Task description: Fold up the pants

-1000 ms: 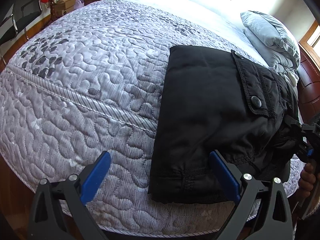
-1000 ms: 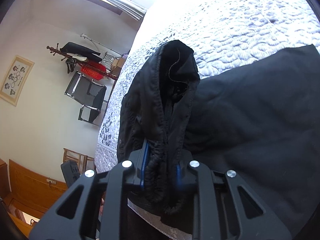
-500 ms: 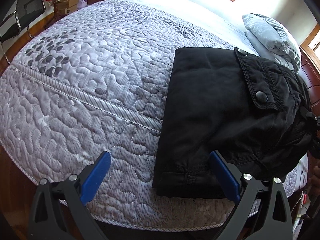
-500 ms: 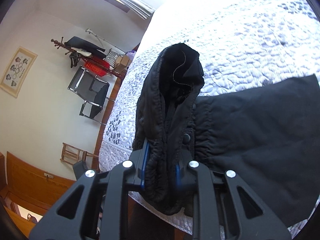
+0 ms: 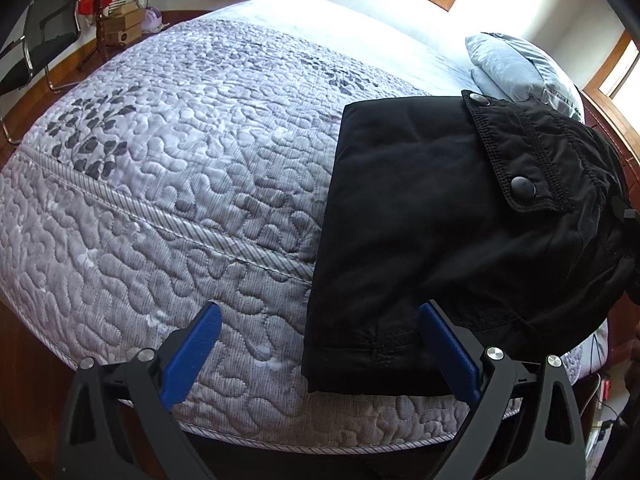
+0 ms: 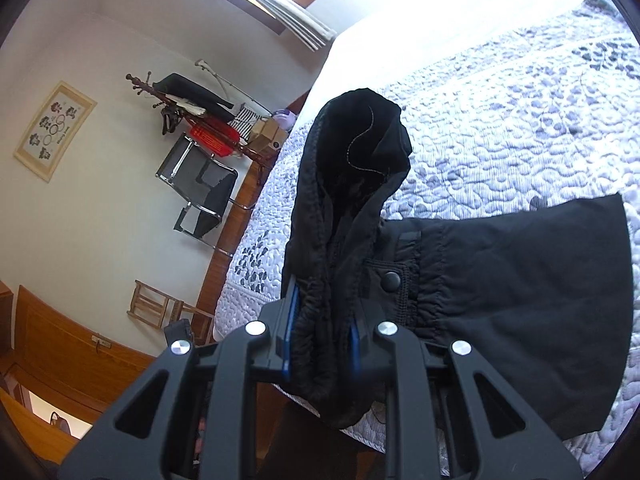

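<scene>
From the left wrist view, the folded black fabric pants (image 5: pixel 432 216) lie on the quilted grey bed (image 5: pixel 180 184) near its edge, with the left gripper (image 5: pixel 320 344) hovering nearby, jaws wide and empty. From the right wrist view, the right gripper (image 6: pixel 322 332) has its jaws clamped on a bunched end (probably the waistband), lifted so it can be laid over.

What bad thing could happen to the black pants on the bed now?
1. The right gripper pinches only a bunched edge of the black folded pants; the cloth might slip out.
2. Lifting that edge could pull the neat fold apart, because the open left gripper holds nothing down.
3. The pants lie close to the edge of the grey quilted bedspread, so a tug might drag them off.
</scene>
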`<state>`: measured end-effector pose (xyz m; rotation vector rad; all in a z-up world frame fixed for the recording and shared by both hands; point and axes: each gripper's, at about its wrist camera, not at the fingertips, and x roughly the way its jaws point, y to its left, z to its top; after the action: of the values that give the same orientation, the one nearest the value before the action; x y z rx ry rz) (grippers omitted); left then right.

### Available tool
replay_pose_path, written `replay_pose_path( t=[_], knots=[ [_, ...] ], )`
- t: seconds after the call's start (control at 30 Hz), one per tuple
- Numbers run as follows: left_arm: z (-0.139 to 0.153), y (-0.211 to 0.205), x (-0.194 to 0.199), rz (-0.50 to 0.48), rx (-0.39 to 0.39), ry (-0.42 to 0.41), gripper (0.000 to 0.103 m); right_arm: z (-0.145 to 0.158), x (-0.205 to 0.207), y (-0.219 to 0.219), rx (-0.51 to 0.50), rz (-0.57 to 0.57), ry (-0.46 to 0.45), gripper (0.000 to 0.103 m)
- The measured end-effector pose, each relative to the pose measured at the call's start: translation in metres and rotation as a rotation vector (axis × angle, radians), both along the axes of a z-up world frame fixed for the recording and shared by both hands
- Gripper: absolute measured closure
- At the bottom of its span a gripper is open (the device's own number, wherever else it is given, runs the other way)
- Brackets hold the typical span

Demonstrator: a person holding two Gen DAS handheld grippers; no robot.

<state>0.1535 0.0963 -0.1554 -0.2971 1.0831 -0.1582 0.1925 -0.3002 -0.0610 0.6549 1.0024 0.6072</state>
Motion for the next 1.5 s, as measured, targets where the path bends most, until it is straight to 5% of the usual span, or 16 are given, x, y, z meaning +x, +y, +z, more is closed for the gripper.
replay_pose_path(
  t=[0.7,1.5],
  knots=[
    [0.013,-0.040,0.000,-0.105,0.011,-0.022,0.004,0.015,-0.022,-0.080,-0.039,-0.115,0.000,0.084],
    [0.014,-0.071,0.001,-0.174,0.042,-0.006,0.004,-0.061,-0.037,-0.137,-0.032,-0.216,0.154,0.084]
  ],
)
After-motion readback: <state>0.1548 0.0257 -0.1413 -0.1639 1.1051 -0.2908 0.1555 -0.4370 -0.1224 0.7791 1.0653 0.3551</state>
